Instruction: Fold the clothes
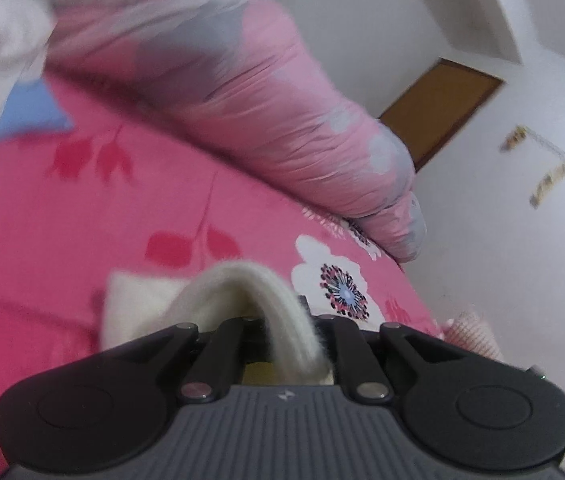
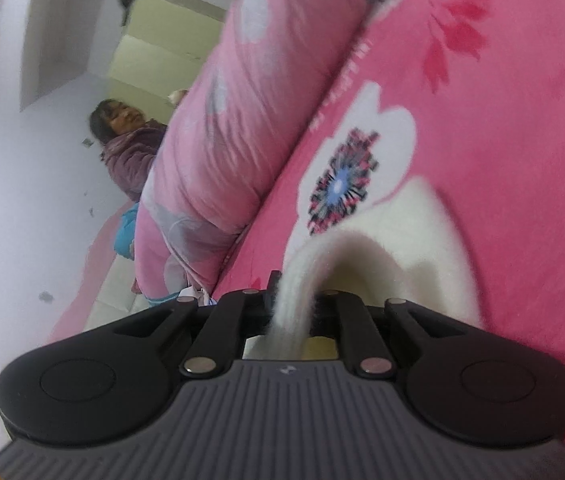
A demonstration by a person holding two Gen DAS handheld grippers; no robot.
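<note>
The left gripper [image 1: 282, 320] and the right gripper [image 2: 292, 300] each pinch a fold of the fuzzy cream knitted garment [image 2: 414, 240], jaws nearly closed. It lies on the bright pink floral bedspread [image 2: 502, 120], near the rolled pale pink quilt [image 1: 282, 112]. The fingertips are buried in the fabric, and both views are blurred.

Cream garment [image 2: 414, 236] is looking fuzzy, napped; pink bedcover [image 2: 502, 120] showing soft matt fleece; left gripper [image 1: 282, 320] showing matt black plastic.

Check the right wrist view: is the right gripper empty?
No: the right gripper is shut on a fold of the cream fuzzy garment, which lies on the pink floral blanket.
</note>
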